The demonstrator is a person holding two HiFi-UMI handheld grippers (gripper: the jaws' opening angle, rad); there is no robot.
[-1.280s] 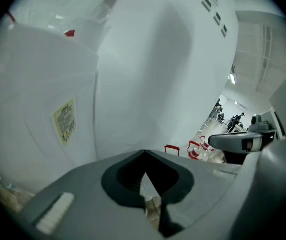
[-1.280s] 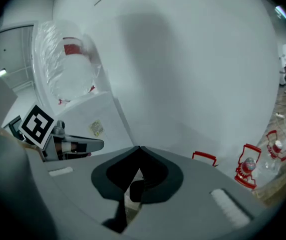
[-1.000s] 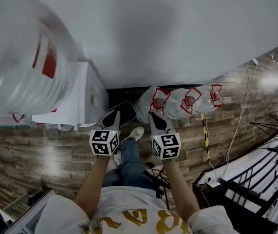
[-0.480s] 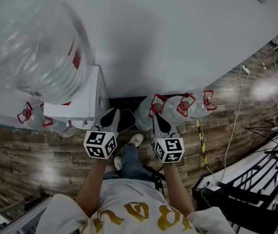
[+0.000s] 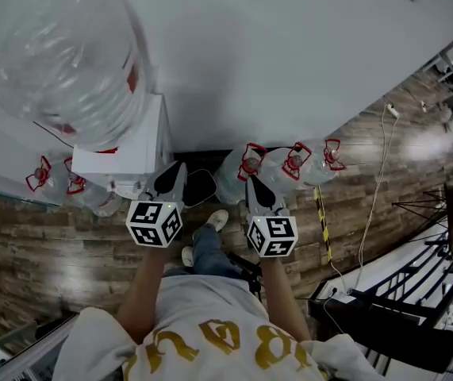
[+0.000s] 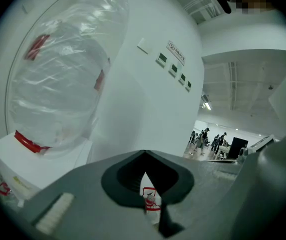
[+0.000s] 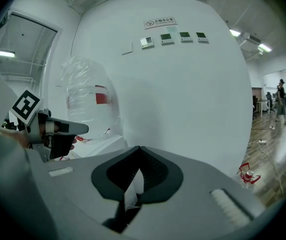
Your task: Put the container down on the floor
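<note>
The container, a big clear water jug (image 5: 67, 62) wrapped in plastic film with red labels, sits upside down on a white dispenser (image 5: 135, 153). It also fills the left gripper view as the jug (image 6: 57, 84) on the dispenser (image 6: 12, 159). It appears smaller in the right gripper view as the jug (image 7: 90, 104). My left gripper (image 5: 170, 175) points at the dispenser's front, shut and empty. My right gripper (image 5: 252, 184) is level with it to the right, also shut and empty. Both stay short of the jug.
Three wrapped jugs (image 5: 286, 165) lie on the wooden floor by the white wall (image 5: 289, 62), and more jugs (image 5: 51, 185) lie left of the dispenser. A striped floor strip (image 5: 321, 221), a cable (image 5: 381, 173) and black racks (image 5: 416, 292) are to the right. The left gripper (image 7: 47, 134) shows in the right gripper view.
The head view has swung, so the jug and dispenser sit further right in the picture. Both grippers stayed shut and side by side, slightly lower and further left in the frame.
</note>
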